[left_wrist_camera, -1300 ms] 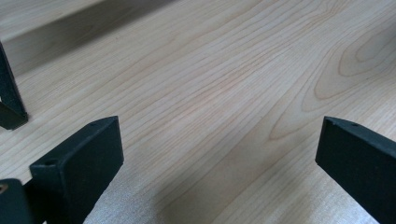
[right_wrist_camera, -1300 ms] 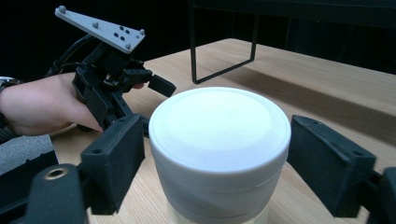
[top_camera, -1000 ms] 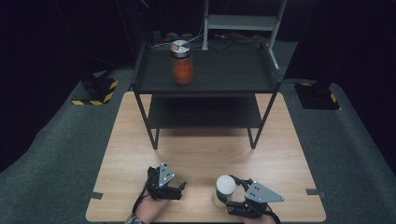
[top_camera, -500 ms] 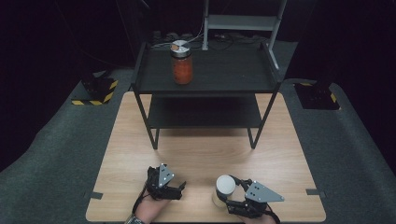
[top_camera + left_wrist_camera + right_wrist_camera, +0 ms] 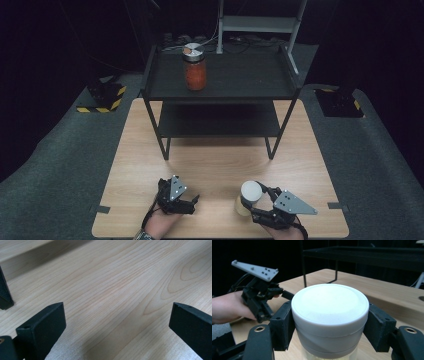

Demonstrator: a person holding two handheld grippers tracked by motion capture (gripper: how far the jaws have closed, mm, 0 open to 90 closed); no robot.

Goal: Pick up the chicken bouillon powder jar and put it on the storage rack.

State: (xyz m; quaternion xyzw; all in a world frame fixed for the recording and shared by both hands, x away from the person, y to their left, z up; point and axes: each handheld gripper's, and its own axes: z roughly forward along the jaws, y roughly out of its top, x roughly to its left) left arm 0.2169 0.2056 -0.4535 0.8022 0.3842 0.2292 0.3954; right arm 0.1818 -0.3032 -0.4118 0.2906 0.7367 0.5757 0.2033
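A jar with a white lid stands near the table's front edge, right of centre. My right gripper is shut on it, with a black pad pressed against each side just under the lid. The jar stands upright and its pale body shows below the lid. My left gripper rests low over the wood at the front, left of centre. It is open, and its jaws stand wide apart over bare wood. A hand holds that left gripper, which sits apart from the jar.
A black two-level shelf rack stands on the back half of the wooden table. A red-filled jar with a metal lid sits on its top level at the left. One rack foot is near my left gripper.
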